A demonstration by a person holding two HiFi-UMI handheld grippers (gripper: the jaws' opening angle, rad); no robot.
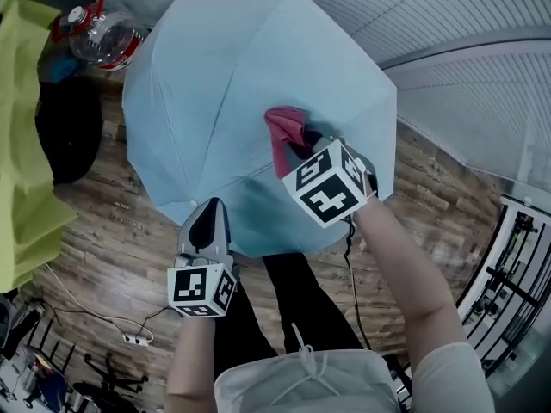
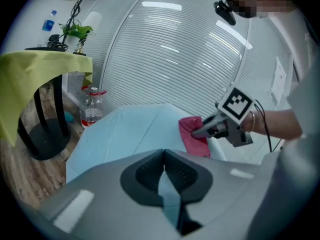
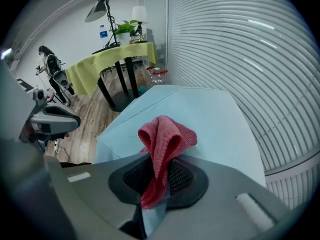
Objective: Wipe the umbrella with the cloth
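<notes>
A: Starting at the left, what's there?
B: A desk draped in yellow-green fabric (image 1: 21,144), then a clear plastic bottle with a red cap (image 1: 103,37) just beside the open light blue fabric umbrella (image 1: 241,67).
A: And the tools?
B: The left tool (image 1: 209,209) is clamped shut on the umbrella's near edge. Further right, the right tool (image 1: 303,136) pinches a red woven cloth (image 1: 286,126) against the canopy
</notes>
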